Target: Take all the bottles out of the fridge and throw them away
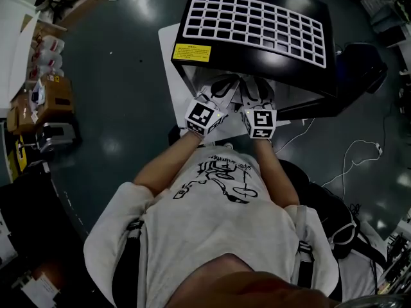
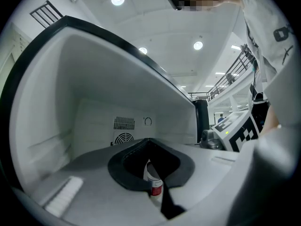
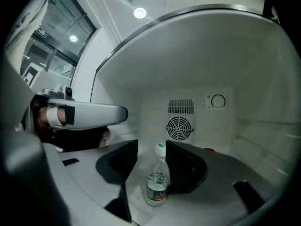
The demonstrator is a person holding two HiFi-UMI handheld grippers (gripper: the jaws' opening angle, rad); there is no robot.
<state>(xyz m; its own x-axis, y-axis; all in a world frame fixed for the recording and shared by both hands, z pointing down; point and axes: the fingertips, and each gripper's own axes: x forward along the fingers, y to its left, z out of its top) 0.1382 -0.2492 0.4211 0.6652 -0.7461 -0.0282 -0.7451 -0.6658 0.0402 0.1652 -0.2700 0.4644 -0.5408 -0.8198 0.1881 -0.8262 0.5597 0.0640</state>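
Closest to us is our own pale printed shirt (image 1: 212, 220), and beyond it both forearms reach forward into the open front of a small black fridge (image 1: 257, 50). The fridge has a white grid (image 1: 257, 21) on its top and a yellow label (image 1: 191, 52) at its front corner. The two marker cubes (image 1: 204, 117) sit just outside the fridge opening, side by side. Inside the fridge's white cavity, the left gripper (image 2: 148, 142) is clenched. Its dark pads meet at their far tips and wrap around a small red-labelled bottle (image 2: 154, 186), which fills the narrow gap between them above the fridge floor, a little tilted. The right gripper (image 3: 152, 144) is spread, its pads well apart. A clear green-capped bottle (image 3: 156, 182) stands upright on the fridge floor between the pads, and neither pad presses on it. We can see some water in its lower part. On the fridge's back wall, straight beyond that bottle, are a round fan grille (image 3: 178, 126) with a slotted vent above it, and a dial (image 3: 217, 100) to the right of the vent. From the right gripper view, the left gripper's pale finger and our gloved hand show toward the fridge's left wall.
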